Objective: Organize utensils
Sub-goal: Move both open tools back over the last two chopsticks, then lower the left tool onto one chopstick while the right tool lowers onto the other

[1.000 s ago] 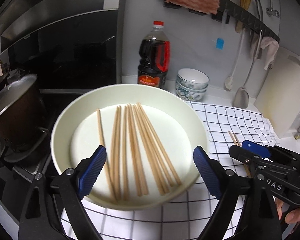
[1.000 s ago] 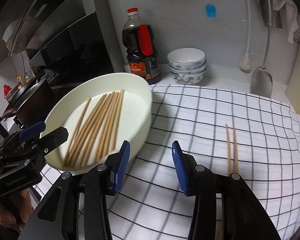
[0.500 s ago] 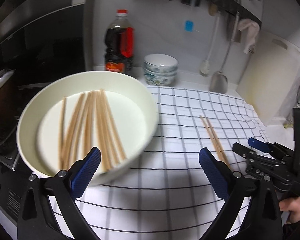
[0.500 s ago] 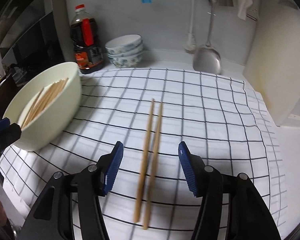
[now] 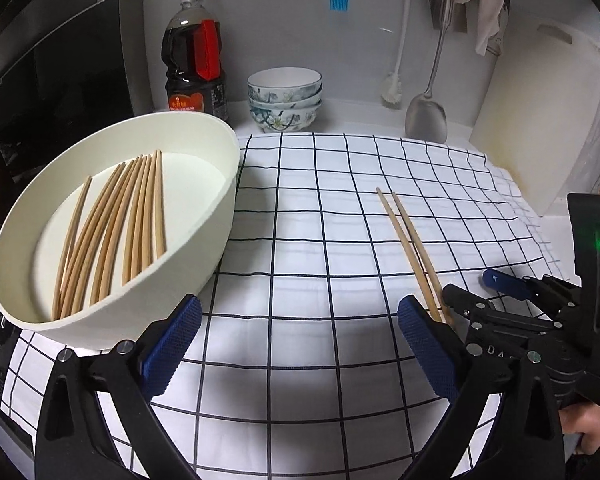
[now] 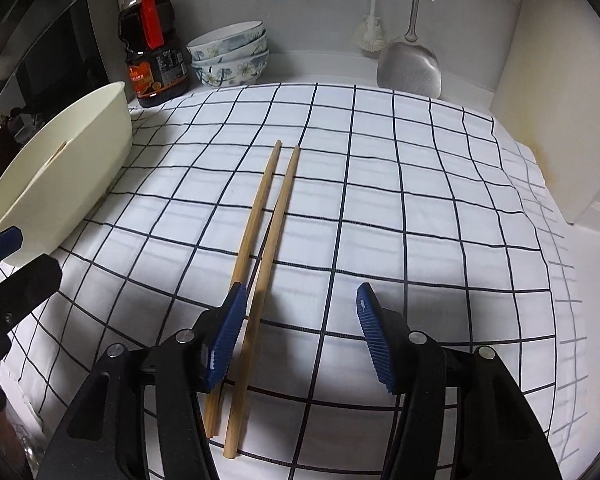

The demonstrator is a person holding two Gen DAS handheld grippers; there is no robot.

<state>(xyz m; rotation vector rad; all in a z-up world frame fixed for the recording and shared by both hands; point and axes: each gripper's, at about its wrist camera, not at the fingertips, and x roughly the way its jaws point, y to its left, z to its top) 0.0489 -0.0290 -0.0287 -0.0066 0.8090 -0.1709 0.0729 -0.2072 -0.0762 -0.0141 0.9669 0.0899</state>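
two light, stiff, slippery chopsticks we should pinch mid-length; both our right gripper and left gripper gape empty.

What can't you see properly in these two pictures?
- Right wrist view: inside the cream bowl; its wall hides the chopsticks.
- Right wrist view: near end of one loose chopstick, behind the right gripper.
- Left wrist view: pair's near ends, behind gripper parts.
- Bottle label: too small.
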